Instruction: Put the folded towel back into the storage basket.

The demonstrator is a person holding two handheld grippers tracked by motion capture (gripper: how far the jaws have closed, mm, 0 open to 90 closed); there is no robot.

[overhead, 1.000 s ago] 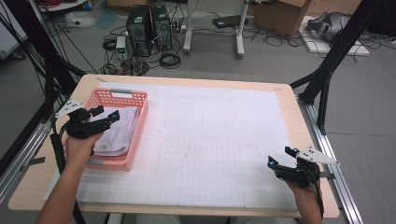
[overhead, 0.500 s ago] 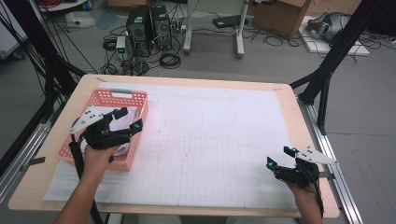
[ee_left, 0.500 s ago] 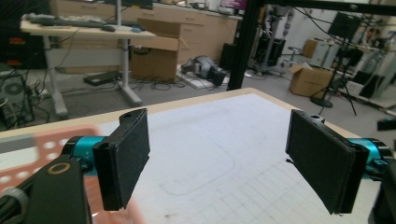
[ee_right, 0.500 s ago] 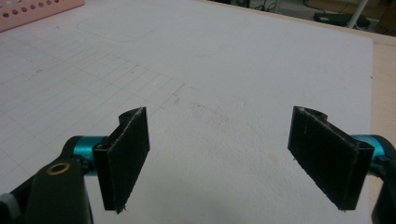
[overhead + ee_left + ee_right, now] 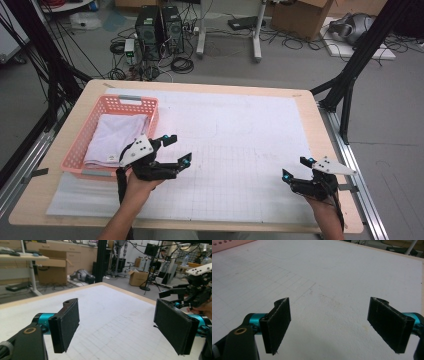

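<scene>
High view has the left gripper point(image 5: 177, 149) wide open and empty just right of the pink basket point(image 5: 85, 145) holding the folded white towel point(image 5: 117, 137), so draw it clear across the mat toward the equally open, idle right gripper point(image 5: 296, 168).

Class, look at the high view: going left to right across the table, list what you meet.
Pink basket → folded white cloth inside it → left gripper → bare white gridded mat → right gripper.
</scene>
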